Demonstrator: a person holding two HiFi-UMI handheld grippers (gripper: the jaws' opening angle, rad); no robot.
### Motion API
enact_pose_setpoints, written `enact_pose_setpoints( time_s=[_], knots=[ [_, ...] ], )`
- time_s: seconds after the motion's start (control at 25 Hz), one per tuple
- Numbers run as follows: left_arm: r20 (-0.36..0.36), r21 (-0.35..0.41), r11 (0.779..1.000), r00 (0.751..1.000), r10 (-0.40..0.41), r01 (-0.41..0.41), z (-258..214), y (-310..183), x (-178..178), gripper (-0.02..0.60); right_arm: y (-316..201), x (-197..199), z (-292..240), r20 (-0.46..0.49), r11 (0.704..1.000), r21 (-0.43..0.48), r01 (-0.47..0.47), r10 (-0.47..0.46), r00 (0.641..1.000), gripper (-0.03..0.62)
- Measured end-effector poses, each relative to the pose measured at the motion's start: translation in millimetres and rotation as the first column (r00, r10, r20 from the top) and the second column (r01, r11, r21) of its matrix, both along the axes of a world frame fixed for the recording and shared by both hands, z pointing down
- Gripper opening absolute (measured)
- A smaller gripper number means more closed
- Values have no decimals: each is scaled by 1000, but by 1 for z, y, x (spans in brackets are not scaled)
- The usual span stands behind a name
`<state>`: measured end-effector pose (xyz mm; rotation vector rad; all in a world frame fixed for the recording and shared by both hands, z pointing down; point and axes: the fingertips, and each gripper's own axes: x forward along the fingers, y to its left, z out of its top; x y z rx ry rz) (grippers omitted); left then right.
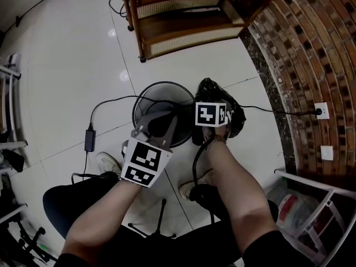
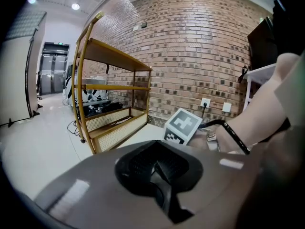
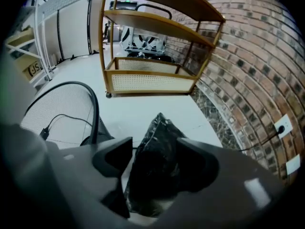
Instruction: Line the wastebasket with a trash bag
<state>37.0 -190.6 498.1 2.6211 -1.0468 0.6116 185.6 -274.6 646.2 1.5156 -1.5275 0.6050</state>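
The black mesh wastebasket (image 1: 158, 102) stands on the white tile floor, and its rim (image 3: 71, 87) shows at the left of the right gripper view. A crumpled black trash bag (image 1: 217, 90) lies on the floor just right of it. My right gripper (image 3: 155, 159) points steeply down with its jaws wide open, and the trash bag (image 3: 159, 147) sits between them with no pad pressing on it. Its marker cube (image 1: 210, 114) hides the jaws in the head view. My left gripper (image 1: 161, 125) hangs over the wastebasket's near rim, shut (image 2: 159, 173) and holding nothing.
A wooden shelf unit (image 1: 183, 15) stands beyond the basket, and a brick wall (image 1: 317, 54) with a socket (image 1: 321, 111) runs along the right. A power adapter (image 1: 89, 138) and cables lie at the left. The person's shoes (image 1: 108, 161) are near, and a white frame (image 1: 317, 216) sits lower right.
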Motion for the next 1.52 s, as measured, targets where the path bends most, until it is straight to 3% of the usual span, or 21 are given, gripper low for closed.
enact_pose_setpoints(
  time_s=[0.2, 0.4, 0.6, 1.24, 1.52],
  knots=[
    [19, -8, 1000, 1000, -4, 4, 8, -5, -1, 2, 6, 7, 13, -24, 998, -69, -16, 14, 1000, 283],
    [18, -3, 1000, 1000, -2, 2, 8, -8, 2, 2, 5, 24, 12, -89, 998, -47, -46, 42, 995, 112],
    [13, 0, 1000, 1000, -4, 4, 8, -9, 3, 2, 9, 38, -1, -88, 996, -11, -89, 87, 992, 10],
    [-5, 32, 999, 1000, -7, 7, -22, 6, 7, 2, 30, 85, -109, -100, 984, 133, -120, 134, 986, 2],
    [-28, 9, 1000, 1000, 12, -12, -34, 18, 11, 2, 36, 94, -167, -105, 972, 207, -115, 139, 985, 2]
  ],
)
